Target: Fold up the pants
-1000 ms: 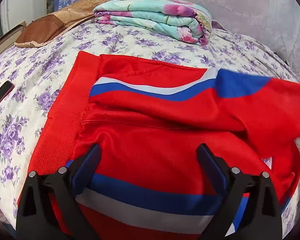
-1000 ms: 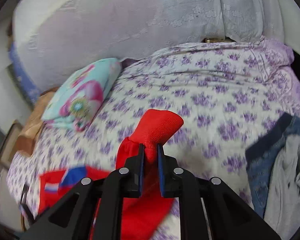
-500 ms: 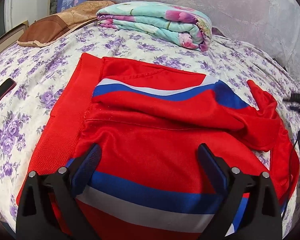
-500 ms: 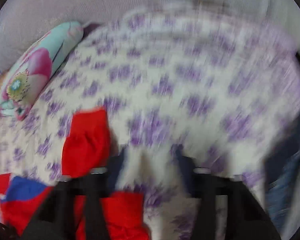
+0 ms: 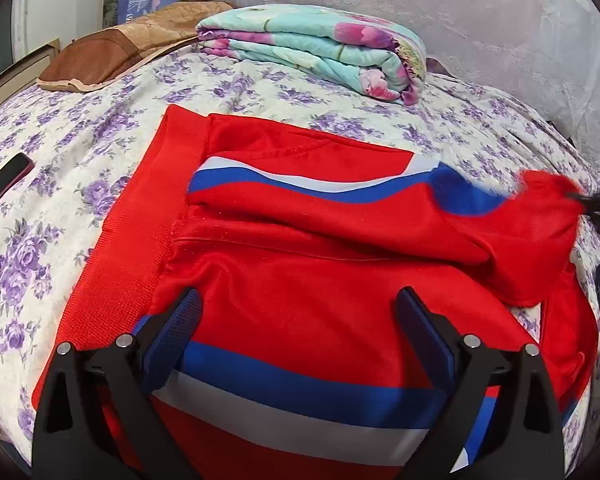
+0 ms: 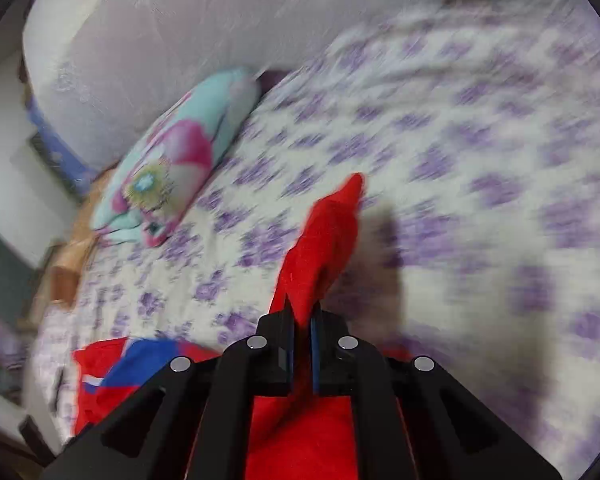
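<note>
On bed (image 5: 100, 128), red pants (image 5: 300, 272); right gripper (image 6: 302, 330) jaws pinching cuff, left gripper (image 5: 300, 320) jaws apart

Pants (image 5: 300, 272) spread flat on the bed (image 5: 80, 152), waistband to the left, one leg doubled back over the top toward the right. Left gripper (image 5: 300, 336) over the near part of the pants, jaws set wide apart above the fabric. Right gripper (image 6: 302, 332) at the right end of the folded leg, jaws pinched onto the cuff. Behind the pants, a folded blanket (image 5: 320, 48) on the bed; left of that, a cushion (image 5: 128, 52). Phone (image 5: 4, 184) on the bed, far left of the waistband.
</note>
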